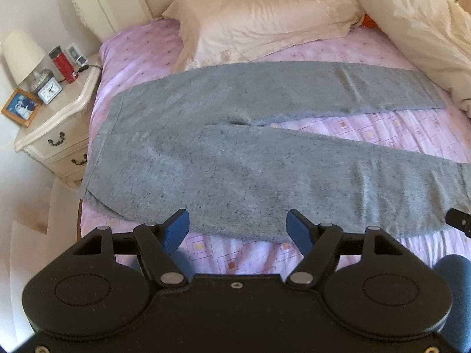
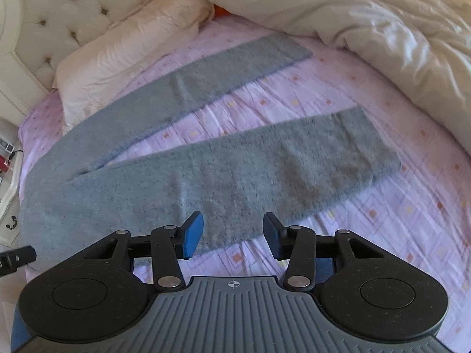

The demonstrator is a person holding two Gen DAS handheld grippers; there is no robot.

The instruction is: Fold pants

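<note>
The left claw (image 1: 238, 226) hangs with its blue pads (image 1: 176, 229) spread wide and nothing between them, just above the near edge of the grey pants (image 1: 235, 158). The right claw (image 2: 232, 234) is also apart, a little narrower, empty, its pads over the near edge of one leg.

In the left wrist view the pants lie flat on the purple sheet (image 1: 382, 129), waistband toward nine o'clock, both legs running toward three o'clock and splitting apart. A cream pillow (image 1: 265, 20) sits at twelve o'clock, touching the far leg, and a bunched duvet (image 1: 418, 29) at two o'clock. At nine o'clock stands a nightstand (image 1: 59, 117) with a lamp (image 1: 22, 56), a clock (image 1: 50, 89), a red bottle (image 1: 63, 64) and a framed photo (image 1: 21, 107).
</note>
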